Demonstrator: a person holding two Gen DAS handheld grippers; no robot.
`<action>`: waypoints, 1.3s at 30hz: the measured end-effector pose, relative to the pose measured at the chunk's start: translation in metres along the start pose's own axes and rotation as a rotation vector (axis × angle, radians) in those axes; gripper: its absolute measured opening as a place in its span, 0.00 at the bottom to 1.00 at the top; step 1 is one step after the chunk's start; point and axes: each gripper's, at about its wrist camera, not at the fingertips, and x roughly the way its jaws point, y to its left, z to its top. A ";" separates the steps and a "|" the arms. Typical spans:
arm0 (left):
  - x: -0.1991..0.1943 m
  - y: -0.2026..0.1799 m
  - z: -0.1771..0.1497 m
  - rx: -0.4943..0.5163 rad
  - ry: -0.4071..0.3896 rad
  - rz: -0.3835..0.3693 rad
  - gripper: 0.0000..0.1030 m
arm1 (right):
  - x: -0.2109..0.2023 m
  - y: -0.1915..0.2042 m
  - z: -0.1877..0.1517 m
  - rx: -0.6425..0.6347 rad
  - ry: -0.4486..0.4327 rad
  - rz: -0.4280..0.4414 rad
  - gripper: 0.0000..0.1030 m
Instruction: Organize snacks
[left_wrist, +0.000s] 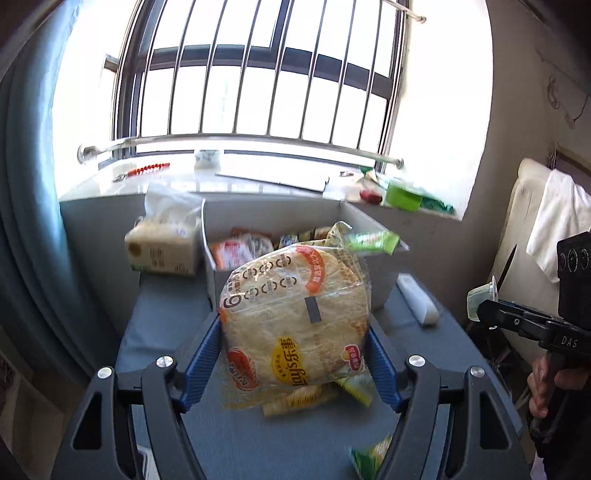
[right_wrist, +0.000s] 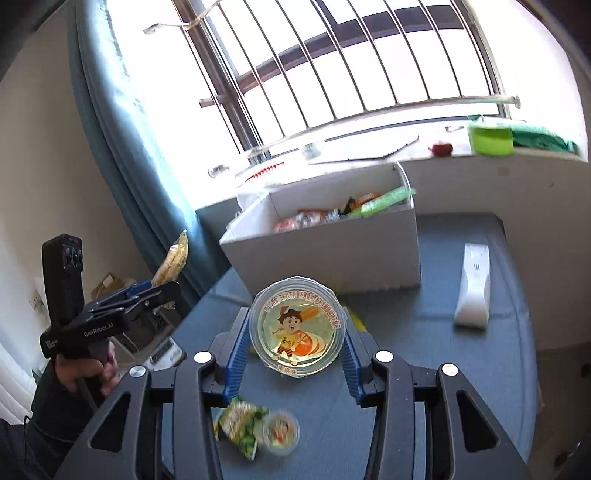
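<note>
My left gripper (left_wrist: 293, 328) is shut on a clear Lay's chip bag (left_wrist: 295, 317), held above the blue table in front of the white box (left_wrist: 376, 284). It also shows in the right wrist view (right_wrist: 168, 278), with the bag (right_wrist: 173, 258) sticking up. My right gripper (right_wrist: 295, 332) is shut on a round jelly cup (right_wrist: 297, 328) with a cartoon lid, held above the table before the white box (right_wrist: 332, 251). It also shows in the left wrist view (left_wrist: 480, 310), with the cup (left_wrist: 480, 301). The box holds several snack packets (right_wrist: 314, 218).
A green snack packet (right_wrist: 242, 424) and a small jelly cup (right_wrist: 280, 432) lie on the blue table (right_wrist: 424, 350) under my right gripper. A white remote (right_wrist: 474, 284) lies to the right. A tissue pack (left_wrist: 162, 247) stands left of the box. The windowsill (left_wrist: 258, 184) behind holds clutter.
</note>
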 end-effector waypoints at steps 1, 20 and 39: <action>0.005 0.001 0.015 -0.012 -0.013 -0.007 0.75 | 0.003 0.000 0.017 0.002 -0.016 -0.001 0.47; 0.109 0.018 0.114 -0.065 0.085 0.051 1.00 | 0.097 -0.041 0.170 0.108 -0.112 -0.128 1.00; -0.005 -0.019 0.034 0.069 0.013 -0.040 1.00 | -0.006 -0.006 0.064 0.047 -0.114 -0.041 1.00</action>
